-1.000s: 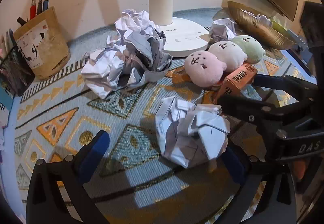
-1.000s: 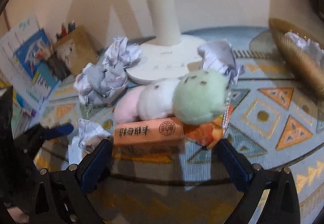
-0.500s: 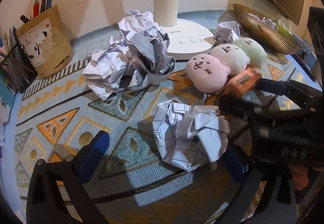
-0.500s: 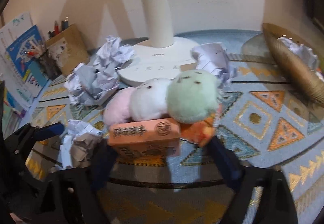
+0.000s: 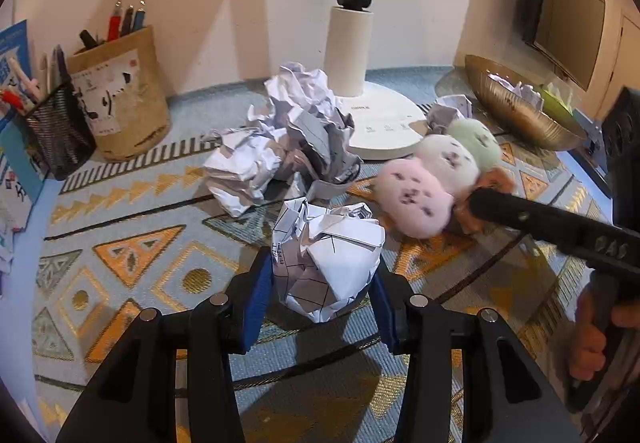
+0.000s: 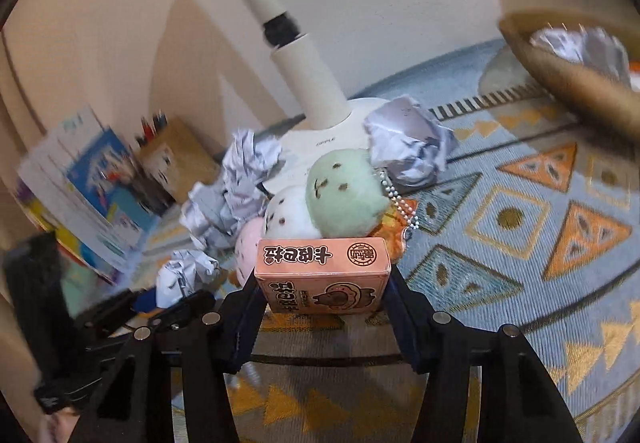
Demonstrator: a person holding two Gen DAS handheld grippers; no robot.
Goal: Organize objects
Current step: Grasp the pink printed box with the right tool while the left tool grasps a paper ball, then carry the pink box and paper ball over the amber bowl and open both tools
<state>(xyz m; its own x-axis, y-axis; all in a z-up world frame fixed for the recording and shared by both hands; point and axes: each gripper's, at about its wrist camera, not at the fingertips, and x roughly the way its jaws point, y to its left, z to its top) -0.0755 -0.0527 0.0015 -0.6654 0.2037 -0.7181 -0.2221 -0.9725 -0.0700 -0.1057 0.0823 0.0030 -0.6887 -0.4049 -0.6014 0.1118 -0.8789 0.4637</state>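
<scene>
On the patterned blue-and-orange mat (image 5: pixel 132 243) covering the bench, we work both hands at once. At left, our left tongs (image 5: pixel 320 295) are clamped on a crumpled ball of white lined paper (image 5: pixel 326 259), its blue pads pressing the ball's two flanks just above the mat. Beyond it lies a larger heap of crumpled white paper (image 5: pixel 280 151), with the white round lamp base (image 5: pixel 384 123) behind.

At centre, our right tongs (image 6: pixel 324 299) are closed on a small orange printed cardboard box (image 6: pixel 322 275), held square between the pads; the pink, white and green plush dumpling string (image 6: pixel 340 199) sits directly behind the box, apparently touching it.

At far right, the shallow gold bowl (image 5: pixel 520 115) already holds crumpled paper, and we judge it the likely home for the ball.

To do this well, we should lift each load straight up before travelling. The paper is springy, so we keep a steady squeeze rather than crushing harder. The box needs clearing gently, since the plush's bead chain (image 6: pixel 400 207) hangs close and could drag along.
</scene>
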